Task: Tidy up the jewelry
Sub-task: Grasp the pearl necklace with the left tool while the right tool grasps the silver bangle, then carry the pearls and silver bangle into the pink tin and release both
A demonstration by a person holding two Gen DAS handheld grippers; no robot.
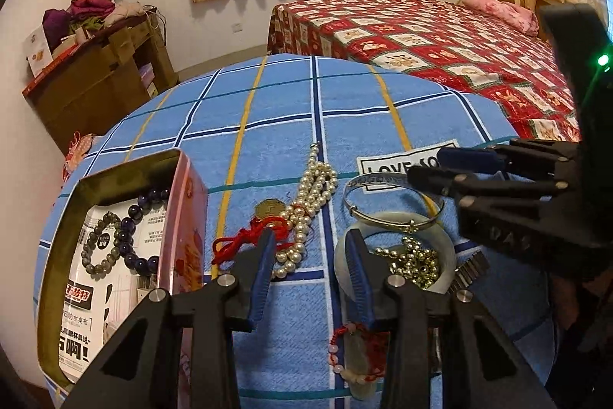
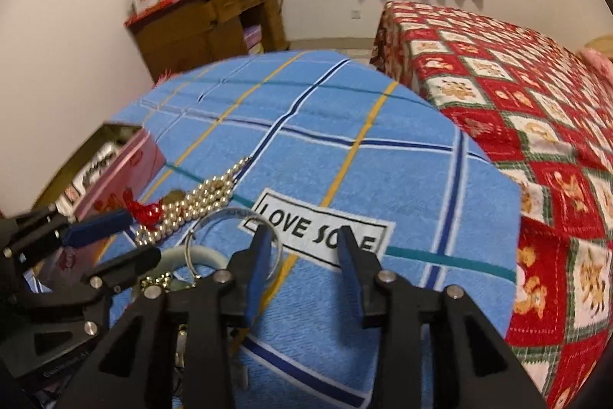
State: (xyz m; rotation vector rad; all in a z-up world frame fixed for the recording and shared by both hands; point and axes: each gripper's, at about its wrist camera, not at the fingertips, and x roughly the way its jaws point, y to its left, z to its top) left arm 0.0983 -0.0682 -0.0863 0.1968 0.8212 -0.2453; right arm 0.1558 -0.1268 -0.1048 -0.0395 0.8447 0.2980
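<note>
Jewelry lies on a blue checked cloth (image 1: 268,110). A pearl necklace (image 1: 312,194) with a red cord and gold pendant (image 1: 268,209) lies mid-table. A silver bangle (image 1: 387,202) rests on a pale jade bangle (image 1: 450,255) that rings a gold bead chain (image 1: 415,261). A pink bead bracelet (image 1: 354,355) lies near. A pink tin box (image 1: 180,236) at left holds dark bead bracelets (image 1: 126,236). My left gripper (image 1: 312,242) is open, empty, over the pearls. My right gripper (image 2: 304,236) is open, empty, its left finger at the silver bangle (image 2: 233,217); it also shows in the left wrist view (image 1: 444,171).
A bed with a red patterned cover (image 1: 440,45) stands beyond the table at right. A brown cabinet (image 1: 103,79) piled with clothes stands at the back left wall. A small metal strip (image 1: 471,267) lies by the jade bangle.
</note>
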